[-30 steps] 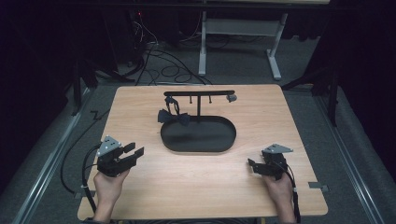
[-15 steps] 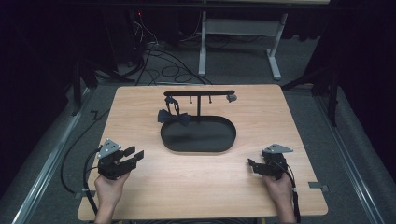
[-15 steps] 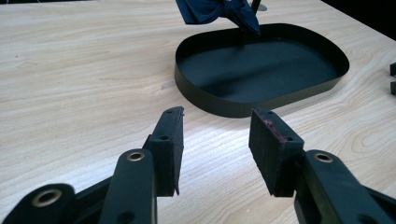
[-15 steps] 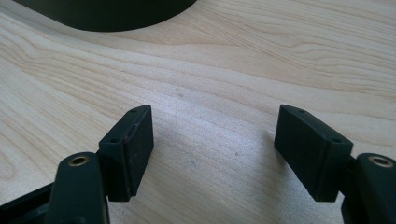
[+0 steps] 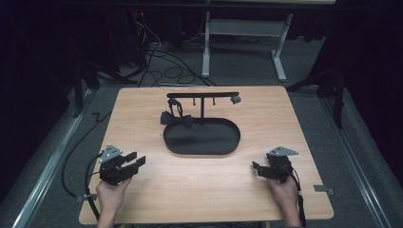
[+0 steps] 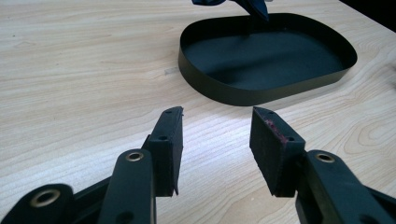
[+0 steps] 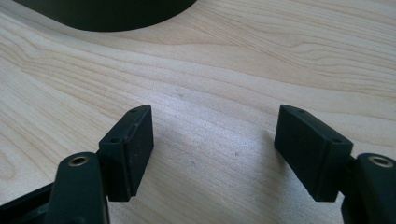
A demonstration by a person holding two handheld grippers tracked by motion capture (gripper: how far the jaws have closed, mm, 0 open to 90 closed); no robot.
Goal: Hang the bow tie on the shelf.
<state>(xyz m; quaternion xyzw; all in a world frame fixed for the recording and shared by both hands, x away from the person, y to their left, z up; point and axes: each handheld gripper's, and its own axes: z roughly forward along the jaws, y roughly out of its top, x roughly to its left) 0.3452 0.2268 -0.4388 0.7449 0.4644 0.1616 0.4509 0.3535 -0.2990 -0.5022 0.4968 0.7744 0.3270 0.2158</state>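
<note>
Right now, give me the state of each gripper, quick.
Left gripper: open, holding nothing.
Right gripper: open, holding nothing.

Sitting mid-table [image 5: 142,204]: oval tray [image 5: 202,151]. Standing at tray's far edge: T-shaped rack [image 5: 203,96], bow tie [image 5: 177,118] hanging off its left side, just over tray rim. Resting near front-left corner: left hand-held gripper [image 5: 135,162]. Resting near front-right: right hand-held gripper [image 5: 256,170]. Both sitting well apart from tray, pointing inward.
</note>
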